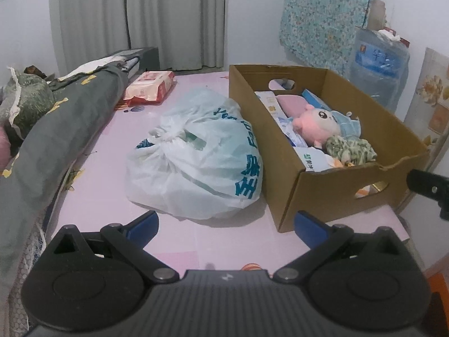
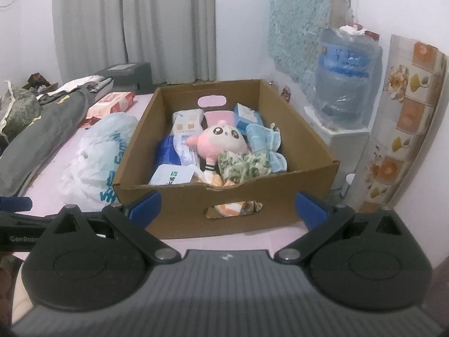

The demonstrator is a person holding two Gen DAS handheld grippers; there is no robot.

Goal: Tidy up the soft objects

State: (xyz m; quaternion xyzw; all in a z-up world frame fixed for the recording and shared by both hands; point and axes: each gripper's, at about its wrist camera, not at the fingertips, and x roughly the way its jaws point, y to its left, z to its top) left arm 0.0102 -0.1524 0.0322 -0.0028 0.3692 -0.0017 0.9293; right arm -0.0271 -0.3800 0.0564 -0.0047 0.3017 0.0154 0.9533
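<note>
**Both claws spread and empty before the loaded carton**

Left wrist view: knotted white plastic bag with teal lettering (image 1: 196,154) sits mid-tabletop, touching the left wall of the open brown cardboard box (image 1: 322,185). Inside the box, a pink round plush toy (image 1: 315,125) lies on packets, a green patterned cloth bundle (image 1: 350,147) just beside it. Rolled dark grey bedding (image 1: 56,140) lines the left edge; a red-and-white wipes pack (image 1: 150,87) lies beyond the bag. Bare pink tabletop (image 1: 112,185) stays open between bedding and bag. Left claw (image 1: 226,224) wide apart, holding nothing, touching nothing.

Right wrist view: box front wall (image 2: 224,196) dead ahead, near the blue fingertips (image 2: 146,202). Wrapped blue water jug (image 2: 342,84) stands right of the box. Right claw (image 2: 227,206) wide apart, empty.
</note>
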